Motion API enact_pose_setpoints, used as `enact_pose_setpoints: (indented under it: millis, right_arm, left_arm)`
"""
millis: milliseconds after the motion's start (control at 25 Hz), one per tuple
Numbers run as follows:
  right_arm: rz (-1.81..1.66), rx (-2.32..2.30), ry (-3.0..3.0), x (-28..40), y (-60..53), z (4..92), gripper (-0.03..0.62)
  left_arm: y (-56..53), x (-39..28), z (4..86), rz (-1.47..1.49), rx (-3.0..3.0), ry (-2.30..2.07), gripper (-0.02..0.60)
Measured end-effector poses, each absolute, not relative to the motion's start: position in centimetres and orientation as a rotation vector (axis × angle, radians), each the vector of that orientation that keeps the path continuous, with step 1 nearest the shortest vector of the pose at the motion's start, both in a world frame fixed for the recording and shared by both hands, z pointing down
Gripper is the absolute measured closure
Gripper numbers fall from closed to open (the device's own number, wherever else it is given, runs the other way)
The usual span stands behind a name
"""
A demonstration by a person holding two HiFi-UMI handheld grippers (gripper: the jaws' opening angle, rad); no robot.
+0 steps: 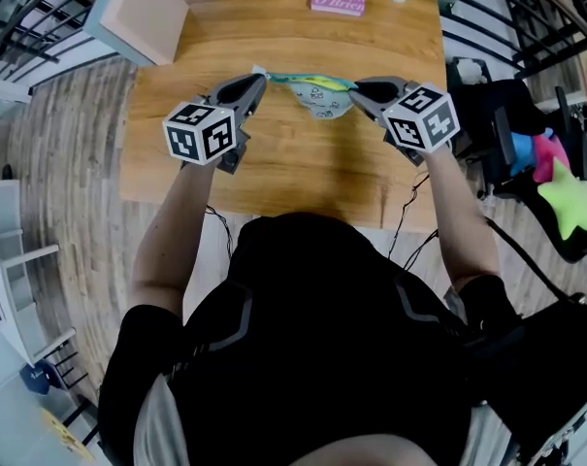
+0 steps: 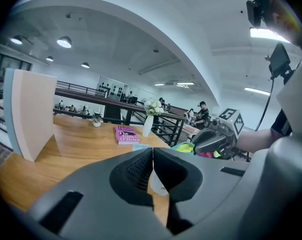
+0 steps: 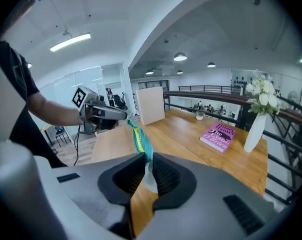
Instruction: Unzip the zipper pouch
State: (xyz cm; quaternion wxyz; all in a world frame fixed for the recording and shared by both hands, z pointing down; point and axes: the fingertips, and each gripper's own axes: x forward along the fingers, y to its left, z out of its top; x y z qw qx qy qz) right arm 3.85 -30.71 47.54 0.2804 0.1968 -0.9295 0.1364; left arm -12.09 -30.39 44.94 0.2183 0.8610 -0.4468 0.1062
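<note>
The zipper pouch [image 1: 322, 96] is hanging stretched between the two grippers, just above the wooden table [image 1: 274, 168]. The left gripper [image 1: 258, 78] is clamping the pouch's left tip with its jaws pressed tight together. The right gripper [image 1: 361, 89] is pinching the right end, with fabric drooping beneath its jaws.

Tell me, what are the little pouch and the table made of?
The pouch looks like soft cloth or thin plastic: it sags and folds, pale with small prints, with a teal and yellow zipper edge. The table looks like wood with a smooth, light sheen: honey-colored with grain lines, though it could be a wood-look layer.
</note>
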Motion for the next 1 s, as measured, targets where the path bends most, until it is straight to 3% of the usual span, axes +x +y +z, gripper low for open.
enact_pose_setpoints:
  millis: [440, 1000]
  right_arm:
    - [0.148, 0.612, -2.442, 1.0, -36.1, 51.9, 0.539]
    - [0.492, 0.443, -2.347, 0.7, -30.1, 60.9, 0.537]
  left_arm:
    - [-34.5, -14.4, 48.9, 0.345, 2.349, -1.259, 0.551]
    - [-29.3, -14.6, 58.3, 0.57, 2.164, -1.139, 0.551]
